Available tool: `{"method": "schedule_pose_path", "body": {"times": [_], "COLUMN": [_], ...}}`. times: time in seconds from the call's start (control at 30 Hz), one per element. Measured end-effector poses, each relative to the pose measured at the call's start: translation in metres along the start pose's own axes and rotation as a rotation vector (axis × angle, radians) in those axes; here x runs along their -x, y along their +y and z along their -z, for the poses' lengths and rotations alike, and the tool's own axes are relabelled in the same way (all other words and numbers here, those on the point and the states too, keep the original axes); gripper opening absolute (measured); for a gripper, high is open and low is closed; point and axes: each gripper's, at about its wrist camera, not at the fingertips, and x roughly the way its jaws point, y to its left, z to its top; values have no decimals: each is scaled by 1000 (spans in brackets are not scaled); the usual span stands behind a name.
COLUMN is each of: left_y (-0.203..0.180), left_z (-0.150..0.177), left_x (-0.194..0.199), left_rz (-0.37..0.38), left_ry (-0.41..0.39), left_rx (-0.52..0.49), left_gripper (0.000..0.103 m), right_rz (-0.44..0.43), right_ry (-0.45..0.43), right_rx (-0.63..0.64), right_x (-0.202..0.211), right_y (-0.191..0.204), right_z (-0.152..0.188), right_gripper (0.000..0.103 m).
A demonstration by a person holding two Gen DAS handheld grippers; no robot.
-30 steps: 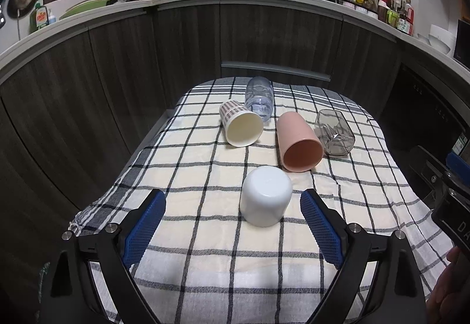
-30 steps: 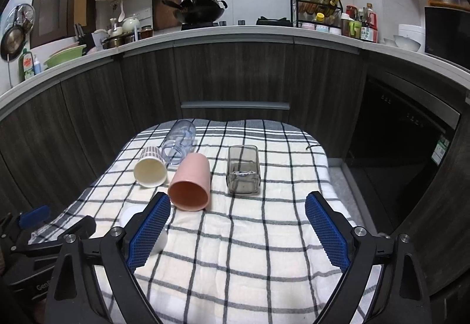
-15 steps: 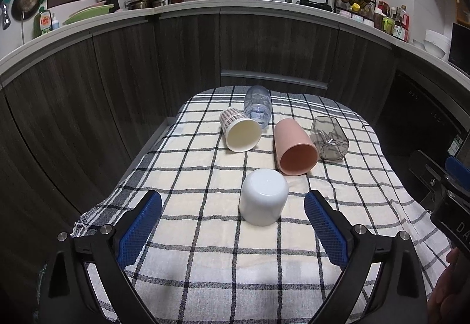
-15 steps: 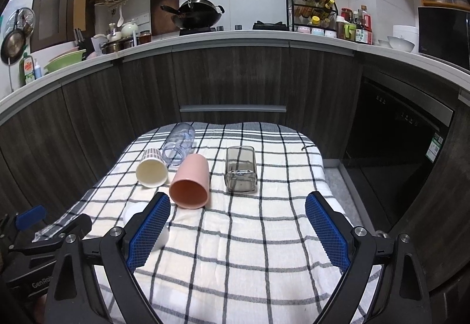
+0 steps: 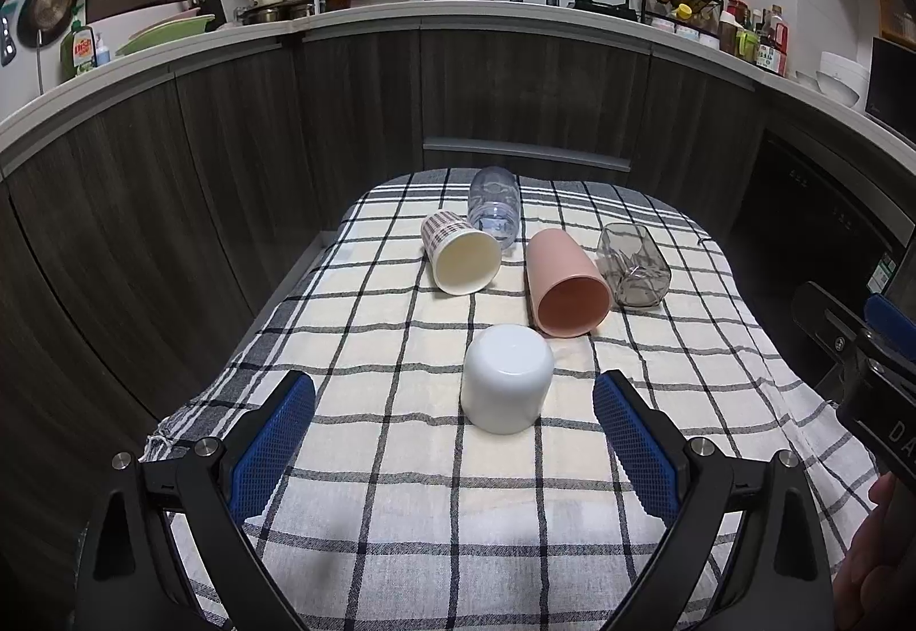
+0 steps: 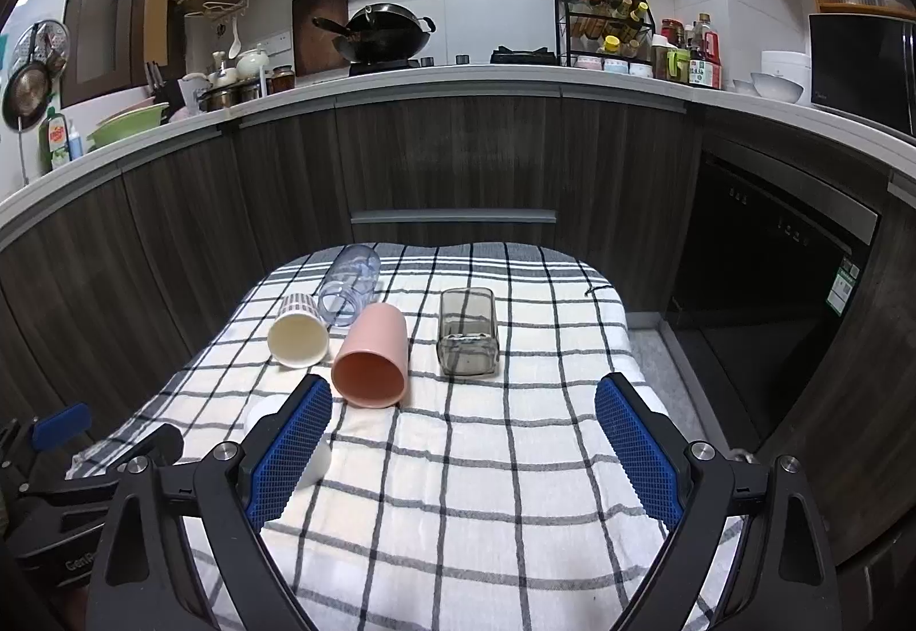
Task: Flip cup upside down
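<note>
A white cup stands upside down on the checked cloth, just ahead of my open, empty left gripper. In the right wrist view it is mostly hidden behind one finger. A pink cup, a cream cup with a patterned wall, a clear plastic cup and a smoky glass lie on their sides further back. My right gripper is open and empty above the cloth's near right part.
The cloth covers a small table in front of dark kitchen cabinets. A dark appliance front stands to the right. The left gripper's body shows at the lower left of the right wrist view.
Both grippers have drawn back and risen slightly, so the cups look a little farther away. The cups have not moved.
</note>
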Motion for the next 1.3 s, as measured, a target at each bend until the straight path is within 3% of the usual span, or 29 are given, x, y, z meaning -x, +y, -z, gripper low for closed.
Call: {"method": "schedule_pose_path", "body": {"times": [1.3], "left_y": [-3], "left_z": [-4], "left_x": [8], "left_rz": [1], "left_ry": [-42], "left_rx": [-2], "left_gripper": [99], "right_rz": [-7], "right_ry": [-20], "right_rx": [-3], "right_x": [1], "right_y": [0], "right_z": [-1], "right_gripper": [94]}}
